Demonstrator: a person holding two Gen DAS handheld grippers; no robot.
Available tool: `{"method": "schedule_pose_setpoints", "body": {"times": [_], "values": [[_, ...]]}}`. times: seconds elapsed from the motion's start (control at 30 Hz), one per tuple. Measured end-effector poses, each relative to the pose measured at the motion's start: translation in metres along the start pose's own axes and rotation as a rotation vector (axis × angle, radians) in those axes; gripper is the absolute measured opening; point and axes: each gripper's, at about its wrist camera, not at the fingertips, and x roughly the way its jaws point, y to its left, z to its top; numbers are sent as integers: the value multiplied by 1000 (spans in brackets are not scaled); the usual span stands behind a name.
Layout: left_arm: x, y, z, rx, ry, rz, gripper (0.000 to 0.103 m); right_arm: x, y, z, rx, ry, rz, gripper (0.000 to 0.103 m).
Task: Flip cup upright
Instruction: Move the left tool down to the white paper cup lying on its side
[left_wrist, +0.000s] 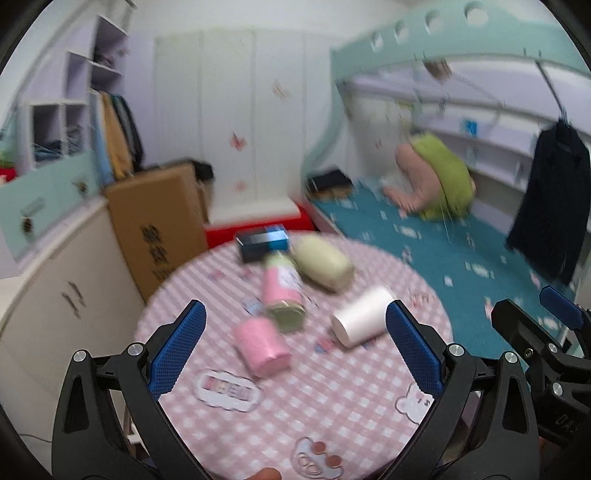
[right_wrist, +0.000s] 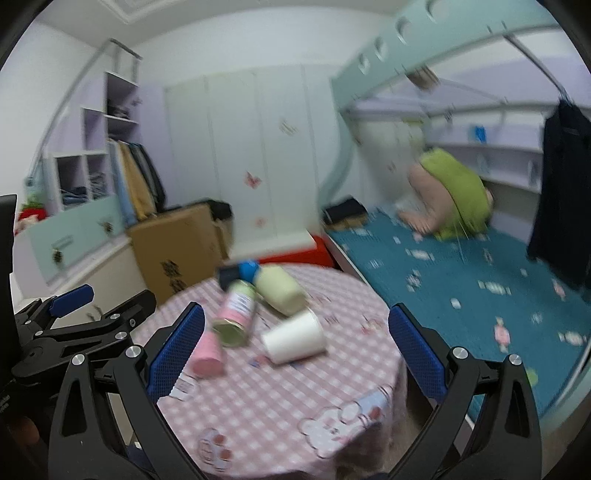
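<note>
A white paper cup (left_wrist: 362, 320) lies on its side on the round pink-checked table (left_wrist: 295, 413); it also shows in the right wrist view (right_wrist: 294, 339). My left gripper (left_wrist: 295, 339) is open and empty above the near part of the table, short of the cup. My right gripper (right_wrist: 295, 339) is open and empty, held back from the cup. Each gripper shows at the edge of the other's view. Both views are blurred.
A pink cup (left_wrist: 261, 346), a pink bottle (left_wrist: 282, 291), a pale green bottle (left_wrist: 325, 266) and a dark blue box (left_wrist: 263, 240) lie by the white cup. A cardboard box (left_wrist: 155, 225) and cabinet stand left. A bed (left_wrist: 461, 258) lies right.
</note>
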Motion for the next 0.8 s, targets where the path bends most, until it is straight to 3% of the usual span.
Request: {"method": "schedule_pose_setpoints", "body": {"times": [0.37,0.53,0.8], "values": [[141,-52,-17,152,272,-150,98,93,-66,-37,146,208,-112,97],[177,-50,-20,96,313,-173,98,123,-90,-48,187,270,-152,97],[204,-57,-21,136,356,-184,98,153,-98,-52,214,311,-138,97]]}}
